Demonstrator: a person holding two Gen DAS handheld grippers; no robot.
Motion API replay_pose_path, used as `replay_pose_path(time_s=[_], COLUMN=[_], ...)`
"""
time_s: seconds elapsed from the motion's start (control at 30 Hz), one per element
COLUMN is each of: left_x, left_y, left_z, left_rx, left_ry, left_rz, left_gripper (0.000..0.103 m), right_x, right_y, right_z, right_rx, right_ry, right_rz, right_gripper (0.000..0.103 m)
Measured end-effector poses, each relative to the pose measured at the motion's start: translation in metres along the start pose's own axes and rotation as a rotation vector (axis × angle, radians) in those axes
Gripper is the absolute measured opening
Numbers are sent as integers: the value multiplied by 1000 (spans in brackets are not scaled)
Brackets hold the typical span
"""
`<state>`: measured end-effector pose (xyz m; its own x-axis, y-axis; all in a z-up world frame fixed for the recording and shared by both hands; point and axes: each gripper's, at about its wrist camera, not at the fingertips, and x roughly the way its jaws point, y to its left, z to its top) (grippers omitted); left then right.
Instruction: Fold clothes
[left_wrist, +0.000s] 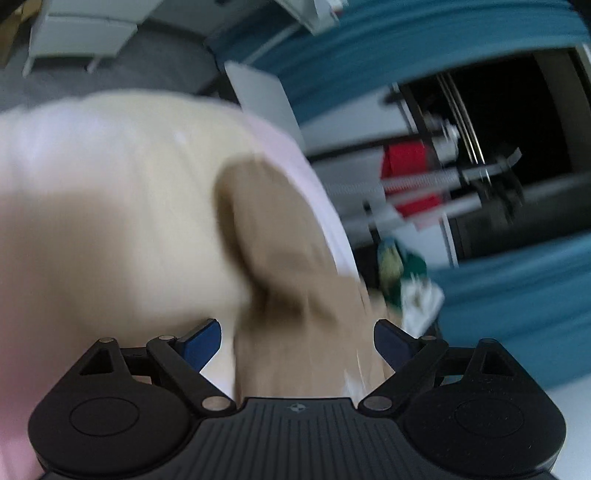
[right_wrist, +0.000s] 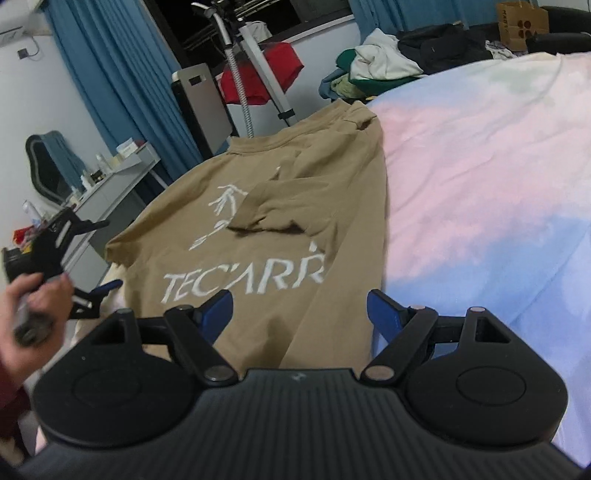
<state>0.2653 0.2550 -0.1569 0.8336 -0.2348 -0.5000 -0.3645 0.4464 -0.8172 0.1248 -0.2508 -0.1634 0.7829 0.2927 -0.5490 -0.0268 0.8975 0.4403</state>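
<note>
A tan T-shirt (right_wrist: 295, 221) with white "TECARR" lettering lies flat on the bed's left side, one sleeve folded over its middle. My right gripper (right_wrist: 301, 310) hovers open just above the shirt's near hem, nothing between its blue fingers (right_wrist: 218, 306). At the shirt's left edge a hand (right_wrist: 33, 306) holds my left gripper (right_wrist: 99, 254), its fingers spread. The left wrist view is motion-blurred: the tan shirt (left_wrist: 280, 240) runs under my open left gripper (left_wrist: 297, 343), whose fingers are wide apart and clamp nothing.
The bed wears a pink and blue tie-dye sheet (right_wrist: 480, 184). A pile of clothes (right_wrist: 376, 62) sits at its far end. Beyond the bed stand a garment steamer pole (right_wrist: 255, 66), a red garment (right_wrist: 266, 74), a grey desk (right_wrist: 122, 173) and blue curtains (right_wrist: 110, 74).
</note>
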Motion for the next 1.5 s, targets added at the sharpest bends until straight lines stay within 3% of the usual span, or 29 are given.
replay_pose_path(time_s=[0.1, 0.2, 0.27, 0.3, 0.33, 0.4, 0.53, 0.63, 0.73, 0.9, 0.97, 1.07, 1.1, 1.13, 1.23, 1.37, 1.43, 1.5], left_x=[22, 40, 50, 56, 61, 68, 58, 46, 41, 39, 45, 54, 56, 58, 53, 7, -23, -57], left_y=[-1, -16, -32, -44, -56, -80, -140, -184, -222, -245, -243, -236, -232, -231, -225, -202, -184, -164], left_z=[18, 32, 35, 31, 28, 20, -24, -86, -158, -273, -316, -358, -364, -368, -368, -321, -298, -286], left_rx=[-2, 107, 237, 338, 439, 626, 989, 1305, 1546, 1714, 1745, 1771, 1773, 1775, 1751, 1619, 1562, 1516], left_ry=[-77, -122, -142, -150, -159, -192, -344, -436, -479, -394, -322, -234, -230, -227, -194, -153, -146, -106], left_rz=[-15, 31, 119, 179, 240, 338, 346, 309, 212, 31, -1, -36, -32, -21, 4, 62, 152, 288], left_gripper=[91, 77, 57, 26, 8, 5, 4, 4, 4, 5, 13, 51, 74, 85, 86, 86, 87, 87], right_x=[15, 31, 36, 38, 38, 39, 33, 24, 15, 3, 1, -1, -2, -2, -2, -2, -3, -4], right_y=[-9, -14, -15, -15, -16, -18, -19, -21, -25, -38, -45, -56, -59, -61, -65, -67, -64, -58], right_z=[-1, 0, 1, 2, 3, 4, 7, 9, 12, 18, 19, 20, 20, 20, 21, 21, 21, 21], right_rx=[13, 42, 50, 50, 58, 72, 90, 105, 123, 176, 200, 231, 239, 246, 256, 263, 246, 215], right_ry=[18, 41, 41, 38, 37, 36, 21, 5, -13, -56, -67, -79, -81, -83, -88, -97, -100, -102], right_rz=[-5, -9, -10, -11, -10, -9, -10, -12, -19, -30, -32, -36, -38, -39, -30, -14, 3, 27], right_gripper=[82, 83, 83, 83, 83, 83, 82, 82, 82, 82, 82, 82, 82, 82, 82, 82, 82, 82])
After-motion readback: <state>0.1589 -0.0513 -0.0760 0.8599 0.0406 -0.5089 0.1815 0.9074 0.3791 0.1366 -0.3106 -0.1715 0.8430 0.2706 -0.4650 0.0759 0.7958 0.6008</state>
